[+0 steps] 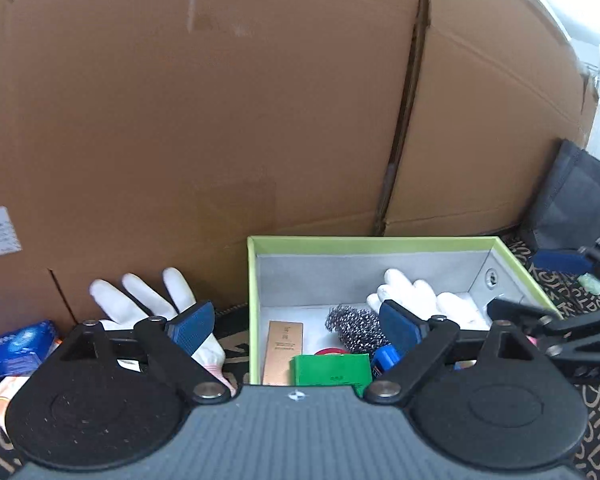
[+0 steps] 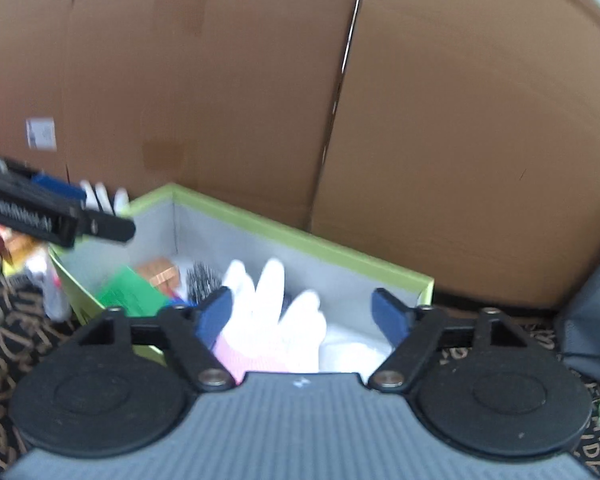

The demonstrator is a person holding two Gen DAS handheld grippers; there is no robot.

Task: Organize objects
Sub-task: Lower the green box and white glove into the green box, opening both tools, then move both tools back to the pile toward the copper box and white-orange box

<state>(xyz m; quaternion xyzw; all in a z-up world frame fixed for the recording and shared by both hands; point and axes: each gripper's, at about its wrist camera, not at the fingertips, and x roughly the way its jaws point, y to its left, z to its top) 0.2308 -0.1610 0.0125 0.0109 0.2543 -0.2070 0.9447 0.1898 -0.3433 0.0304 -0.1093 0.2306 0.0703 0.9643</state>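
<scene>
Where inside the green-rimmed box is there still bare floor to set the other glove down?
Bare grey floor shows along the back wall of the box, behind the tan carton and left of the steel scourer. The front is crowded by the green packet; the right end is filled by a white glove.

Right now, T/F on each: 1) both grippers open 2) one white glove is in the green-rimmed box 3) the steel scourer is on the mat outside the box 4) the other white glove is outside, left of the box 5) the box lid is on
1) True. The left gripper and right gripper both stand open, pads pressing on nothing.
2) True. A white glove lies inside the green-rimmed box.
3) False. The steel scourer is inside the box, beside the glove.
4) True. The second glove lies outside, left of the box wall.
5) False. The box is open-topped; no lid shows.
</scene>
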